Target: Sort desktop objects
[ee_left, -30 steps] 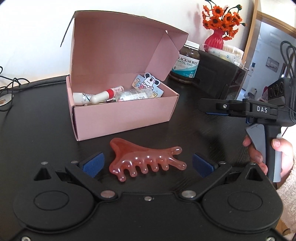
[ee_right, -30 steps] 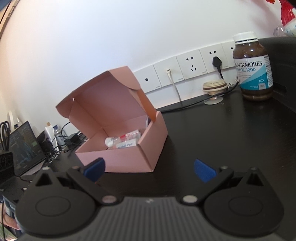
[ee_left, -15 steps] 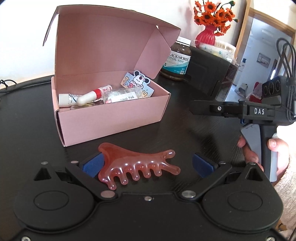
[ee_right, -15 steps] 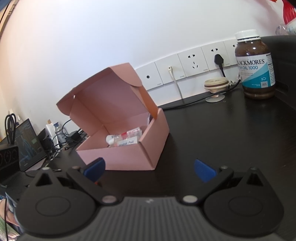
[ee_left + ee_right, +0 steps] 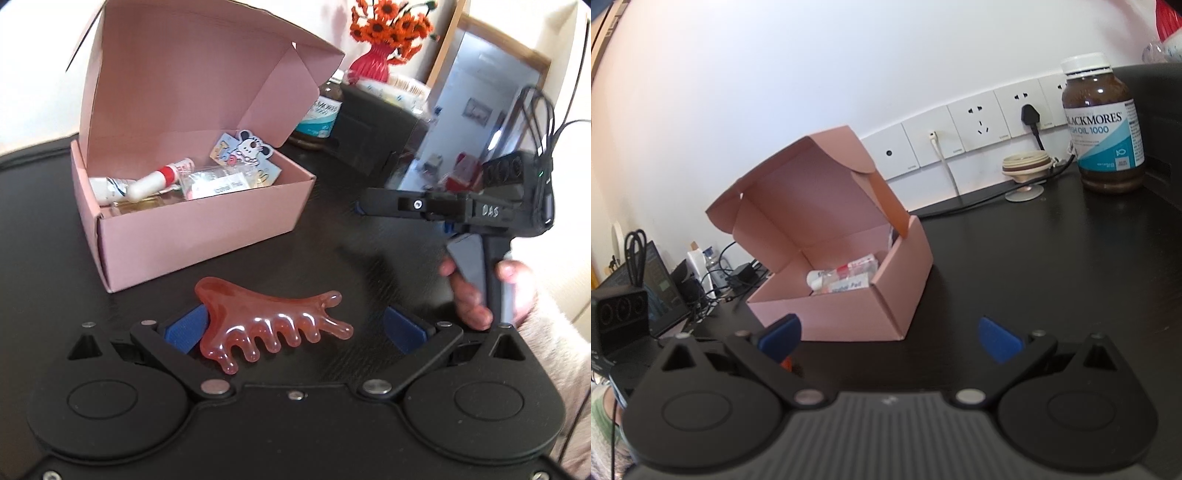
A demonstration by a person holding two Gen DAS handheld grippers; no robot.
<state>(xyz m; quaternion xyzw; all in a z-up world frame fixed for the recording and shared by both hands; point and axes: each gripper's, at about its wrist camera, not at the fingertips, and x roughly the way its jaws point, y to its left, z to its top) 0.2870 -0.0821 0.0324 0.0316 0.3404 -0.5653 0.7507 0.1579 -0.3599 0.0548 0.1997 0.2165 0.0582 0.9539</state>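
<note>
comb (image 5: 269,325), reddish and translucent with rounded teeth, lies flat on the black table (image 5: 44,221), just in front of the pink box (image 5: 199,229). it sits between the fingers of the left gripper (image 5: 295,326), nearer the left blue pad (image 5: 184,328), which it overlaps in the left wrist view; whether they touch cannot be told. the right pad is clear of it. the left gripper's jaws stand wide apart and grip nothing.

the box stands on the table with its lid tipped up and back. inside lie a white tube with a red band (image 5: 159,181), a clear packet with a label (image 5: 218,184) and a cartoon-animal card (image 5: 247,151) leaning at the right rear corner. the right wrist view shows the same contents (image 5: 846,278) against the box's right wall.

right gripper (image 5: 890,338) is held above bare table, near the front of the box, jaws fully spread, nothing between the pads. in the left wrist view it appears side-on at the right, with a hand (image 5: 476,291) on its trigger grip and a pale fuzzy sleeve (image 5: 546,339) behind.

brown bottle (image 5: 1104,125) with a white cap and a teal label stands at the back right of the table, well apart from the box. wall sockets (image 5: 975,125) run along the wall behind, one with a black plug. a red vase of orange flowers (image 5: 380,48) stands on a dark cabinet behind the bottle.
</note>
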